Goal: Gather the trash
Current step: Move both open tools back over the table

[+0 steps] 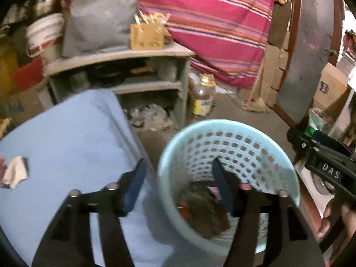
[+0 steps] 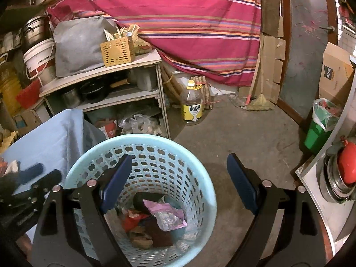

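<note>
Left gripper [image 1: 179, 175]: we see its fingers spread, nothing between, straddling the basket's near rim.
Right gripper [image 2: 179, 173]: fingers spread wide, empty.
Basket [image 2: 207, 191]: trash [image 2: 165, 215] lies inside.
Table edge [image 1: 131, 133]: just beside the basket.
Floor [image 2: 240, 138]: bare beyond the rim.

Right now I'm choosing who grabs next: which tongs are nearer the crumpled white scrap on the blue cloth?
Left. The left tongs straddle the cloth's edge, near the white scrap; the right tongs hang over the basket.

The basket [image 2: 200, 202] is pale blue with a grid of holes; behind it hangs a magenta cloth [image 2: 178, 22] striped orange and purple, beside it lies a light-blue sheet [image 1: 66, 144].
</note>
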`<state>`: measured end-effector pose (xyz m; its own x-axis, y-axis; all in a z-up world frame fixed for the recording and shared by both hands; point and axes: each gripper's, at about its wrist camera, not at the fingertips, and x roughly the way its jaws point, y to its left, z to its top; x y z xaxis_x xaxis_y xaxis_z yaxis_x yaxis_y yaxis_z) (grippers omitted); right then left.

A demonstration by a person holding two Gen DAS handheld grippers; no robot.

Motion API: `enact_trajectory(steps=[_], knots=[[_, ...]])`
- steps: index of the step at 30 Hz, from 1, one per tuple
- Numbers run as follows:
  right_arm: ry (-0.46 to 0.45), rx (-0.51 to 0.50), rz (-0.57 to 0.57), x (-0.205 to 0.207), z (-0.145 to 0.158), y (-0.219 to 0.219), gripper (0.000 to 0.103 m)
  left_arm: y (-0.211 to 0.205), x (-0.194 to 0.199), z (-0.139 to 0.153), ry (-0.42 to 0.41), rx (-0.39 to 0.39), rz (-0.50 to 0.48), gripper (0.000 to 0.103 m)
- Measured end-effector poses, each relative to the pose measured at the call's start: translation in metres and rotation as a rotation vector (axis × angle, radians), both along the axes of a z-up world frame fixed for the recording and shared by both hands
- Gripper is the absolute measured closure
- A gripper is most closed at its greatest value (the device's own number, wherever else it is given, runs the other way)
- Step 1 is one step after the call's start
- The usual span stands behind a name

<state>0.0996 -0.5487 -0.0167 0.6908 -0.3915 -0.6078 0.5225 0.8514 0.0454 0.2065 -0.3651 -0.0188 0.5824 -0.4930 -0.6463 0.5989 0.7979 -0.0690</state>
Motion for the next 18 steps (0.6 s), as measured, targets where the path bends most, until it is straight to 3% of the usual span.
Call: enact_trajectory(steps=[2, 9, 18], knots=[[0.007, -0.006, 0.005, 0.004, -0.001, 0.005, 0.015, 0.014, 0.001, 0.004, -0.009, 0.015, 0.008, 0.039], [0.021, -0.014, 0.036, 0.023, -0.003, 0.031, 0.006, 0.091, 0.014, 0.023, -0.051, 0.040, 0.114, 0.019], [-0.021, 0.085, 0.169, 0.058, -0.004, 0.091, 0.004, 0.226, 0.043, 0.025, -0.122, 0.101, 0.352, 0.011]])
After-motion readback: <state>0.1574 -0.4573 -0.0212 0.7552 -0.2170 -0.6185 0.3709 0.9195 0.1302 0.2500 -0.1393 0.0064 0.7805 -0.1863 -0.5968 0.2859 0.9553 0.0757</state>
